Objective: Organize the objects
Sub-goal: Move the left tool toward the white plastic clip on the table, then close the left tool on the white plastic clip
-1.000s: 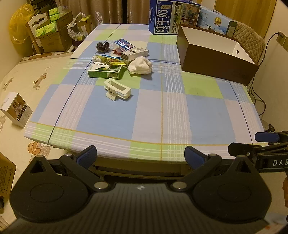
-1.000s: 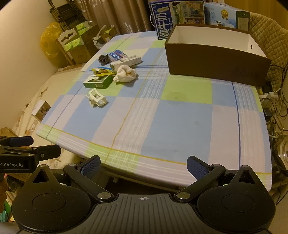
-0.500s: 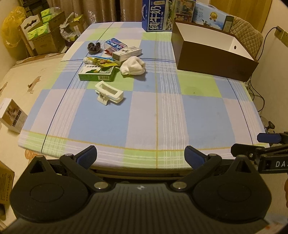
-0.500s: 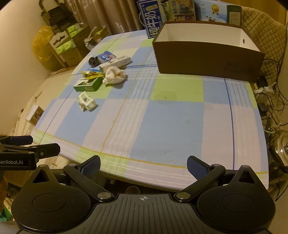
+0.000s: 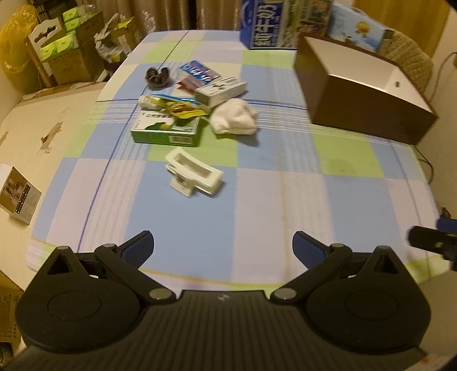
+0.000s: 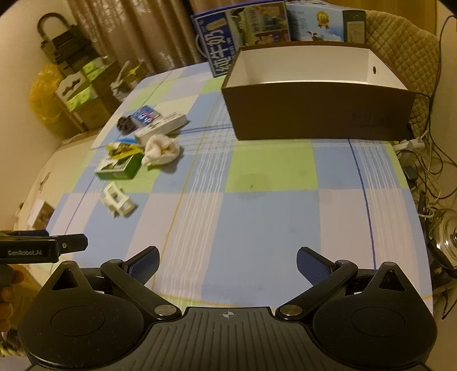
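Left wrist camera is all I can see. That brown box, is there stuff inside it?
Observer: In the right wrist view the brown box shows only bare white inner walls. Nothing pokes up, though its floor is mostly hidden.
Operator: Is my other one open or shut?
Observer: Open. The right gripper has its jaws wide apart with nothing between them, above the near edge of the table.

The brown box (image 6: pixel 317 117) hides its floor; the milk carton (image 5: pixel 265 25) is cut off.
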`<state>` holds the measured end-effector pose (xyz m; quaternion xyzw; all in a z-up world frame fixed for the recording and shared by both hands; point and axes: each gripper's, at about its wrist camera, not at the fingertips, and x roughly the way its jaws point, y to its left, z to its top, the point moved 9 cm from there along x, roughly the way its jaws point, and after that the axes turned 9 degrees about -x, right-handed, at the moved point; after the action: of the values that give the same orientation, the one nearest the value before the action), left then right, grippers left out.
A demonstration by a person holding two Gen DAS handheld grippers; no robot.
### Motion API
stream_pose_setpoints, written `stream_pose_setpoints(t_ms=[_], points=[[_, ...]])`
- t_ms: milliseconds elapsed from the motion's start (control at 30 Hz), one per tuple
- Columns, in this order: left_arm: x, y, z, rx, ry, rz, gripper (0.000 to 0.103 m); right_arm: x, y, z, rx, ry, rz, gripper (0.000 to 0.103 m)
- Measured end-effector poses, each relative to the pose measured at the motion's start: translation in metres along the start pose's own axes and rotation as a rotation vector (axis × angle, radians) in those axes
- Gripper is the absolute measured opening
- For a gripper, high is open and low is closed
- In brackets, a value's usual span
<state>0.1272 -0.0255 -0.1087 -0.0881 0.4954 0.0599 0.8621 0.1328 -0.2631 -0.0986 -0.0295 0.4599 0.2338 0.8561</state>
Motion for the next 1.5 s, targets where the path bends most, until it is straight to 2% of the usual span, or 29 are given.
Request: stream_pose_setpoints(t_ms=[367,500,767,967,1233,1500], points=[[0.081,0.035,0.048,-0.065,0.061,0.04,0.102,0.022,-0.017,0.019,0.111,0.007,-0.085,0.1],[0.107,0.033,0.062,-0.055,0.062,0.025,0.102,0.026,-0.022,0.021,0.148,0.012,-0.11,0.1],[0.148,0.037,0.077,-0.026,0.094,0.054,0.102,0.033,-0.023,0.019,0.193,0.033,-0.139,0.1],[0.154,0.046,0.075,0.018,0.103,0.055,0.097,0.039,-0.017,0.023,0.2,0.044,-0.145,0.1],[0.146,0.081,0.058,0.046,0.113,0.042,0.092,0.055,-0.001,0.032,0.178,0.06,-0.132,0.1],[0.139,0.083,0.062,0.135,0.048,-0.028,0.089,0.071,0.018,0.044,0.151,0.074,-0.118,0.1]])
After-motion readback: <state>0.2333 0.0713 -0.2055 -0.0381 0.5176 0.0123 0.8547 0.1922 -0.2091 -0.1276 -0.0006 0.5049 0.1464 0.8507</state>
